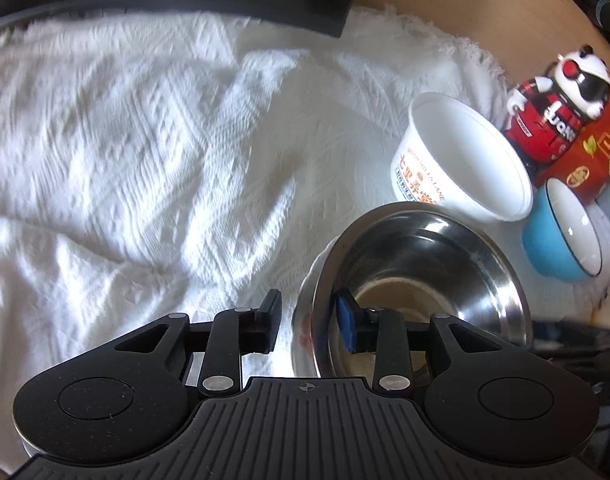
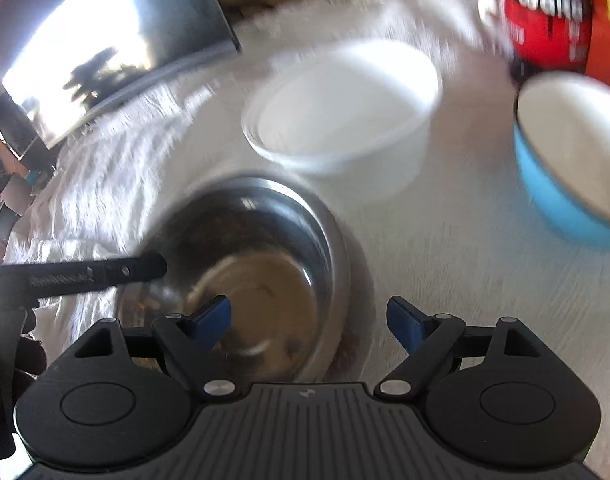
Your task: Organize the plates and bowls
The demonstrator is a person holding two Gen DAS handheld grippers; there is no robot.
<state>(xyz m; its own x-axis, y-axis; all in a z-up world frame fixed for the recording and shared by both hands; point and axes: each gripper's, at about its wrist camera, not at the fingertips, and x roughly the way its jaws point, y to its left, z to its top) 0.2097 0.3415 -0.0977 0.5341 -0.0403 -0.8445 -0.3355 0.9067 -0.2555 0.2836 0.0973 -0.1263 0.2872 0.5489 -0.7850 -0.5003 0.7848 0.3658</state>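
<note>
The left gripper [image 1: 305, 316] has its fingers parted on either side of the steel bowl's [image 1: 425, 264] rim: one finger [image 1: 271, 320] outside the wall, the blue-padded one [image 1: 347, 320] inside. Whether they press the rim cannot be told. The bowl is round, shiny and smooth, and seems to sit in or on a pale dish [image 1: 301, 320] that shows only as an edge.

The right gripper [image 2: 309, 320] is wide open; its left blue pad [image 2: 213, 316] hangs over the steel bowl's hollow, the right pad [image 2: 405, 324] over bare cloth beside the bowl.

Three bowls show: steel, a white paper bowl [image 1: 465, 160] with orange print beyond the fingers, and a blue bowl [image 1: 561, 236] with a white inside, farther right. All rest on a white, woven, rumpled cloth [image 1: 125, 140] with a fringed edge. Behind the bowls stand a red-and-black panda figure [image 1: 553, 108] and a red box [image 1: 597, 148]. A dark glossy panel [image 2: 105, 40] lies beyond the left finger.
</note>
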